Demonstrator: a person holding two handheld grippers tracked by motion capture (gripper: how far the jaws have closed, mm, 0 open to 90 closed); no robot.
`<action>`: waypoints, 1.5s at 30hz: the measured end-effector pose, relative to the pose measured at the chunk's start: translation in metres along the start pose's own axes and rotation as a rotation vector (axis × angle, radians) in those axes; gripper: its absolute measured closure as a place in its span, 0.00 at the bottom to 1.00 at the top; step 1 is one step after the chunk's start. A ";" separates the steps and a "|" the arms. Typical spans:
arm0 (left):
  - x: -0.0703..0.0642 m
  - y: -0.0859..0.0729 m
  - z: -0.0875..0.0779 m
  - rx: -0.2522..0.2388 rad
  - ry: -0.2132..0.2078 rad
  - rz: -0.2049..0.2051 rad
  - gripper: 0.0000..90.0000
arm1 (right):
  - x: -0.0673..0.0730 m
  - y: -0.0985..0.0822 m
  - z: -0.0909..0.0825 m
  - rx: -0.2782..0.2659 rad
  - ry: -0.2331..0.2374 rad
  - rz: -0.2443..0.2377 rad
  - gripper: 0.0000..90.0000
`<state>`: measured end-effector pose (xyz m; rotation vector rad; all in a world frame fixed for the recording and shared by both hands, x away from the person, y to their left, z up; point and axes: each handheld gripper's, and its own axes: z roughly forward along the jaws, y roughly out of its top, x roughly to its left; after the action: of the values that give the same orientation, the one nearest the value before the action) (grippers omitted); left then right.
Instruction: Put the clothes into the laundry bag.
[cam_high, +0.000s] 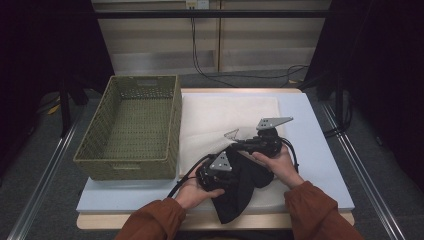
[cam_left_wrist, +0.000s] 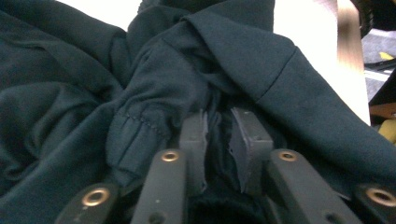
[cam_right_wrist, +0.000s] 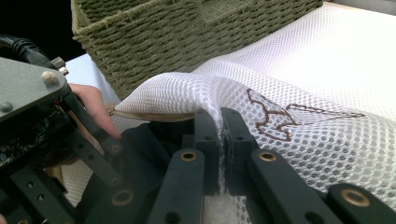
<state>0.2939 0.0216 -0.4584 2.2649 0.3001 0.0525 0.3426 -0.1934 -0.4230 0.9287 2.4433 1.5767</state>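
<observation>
Where the high view looks down on the pale blue table top, 1 green woven basket stands at centre left, its right wall just beside 1 white mesh bag that lies flat over the middle of the frame. 1 dark garment, bunched, lies at lower centre on the near part of the bag and hangs past the table's front edge. The left gripper, held in the person's left hand, sits at the garment's left side; in the left gripper view its jaws rise from the bottom centre and are pressed together on a fold of the dark garment, with cloth pinched between the 2 pads. The right gripper, held in the right hand, sits just up and right of the left one; in the right gripper view its jaws are clamped on a raised ridge of the white mesh bag, lifting its edge beside a brown stitched emblem. In that view the dark garment shows under the lifted mesh edge at lower centre, the basket fills the top, and the left gripper with fingers behind it occupies the left side. 2 rust-orange sleeves enter at the bottom of the high view.
</observation>
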 end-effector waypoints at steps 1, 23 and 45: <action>0.000 0.001 -0.001 0.000 -0.010 0.004 0.78 | 0.000 0.000 0.001 0.002 0.000 0.001 0.97; 0.023 -0.014 -0.043 -0.057 0.068 -0.102 0.38 | -0.001 -0.001 0.001 0.003 0.000 -0.002 0.96; 0.006 -0.010 0.000 0.042 0.131 -0.007 0.38 | 0.001 -0.001 0.002 0.005 -0.003 0.002 0.97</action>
<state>0.2978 0.0288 -0.4664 2.3066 0.3809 0.1928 0.3419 -0.1920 -0.4246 0.9329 2.4462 1.5700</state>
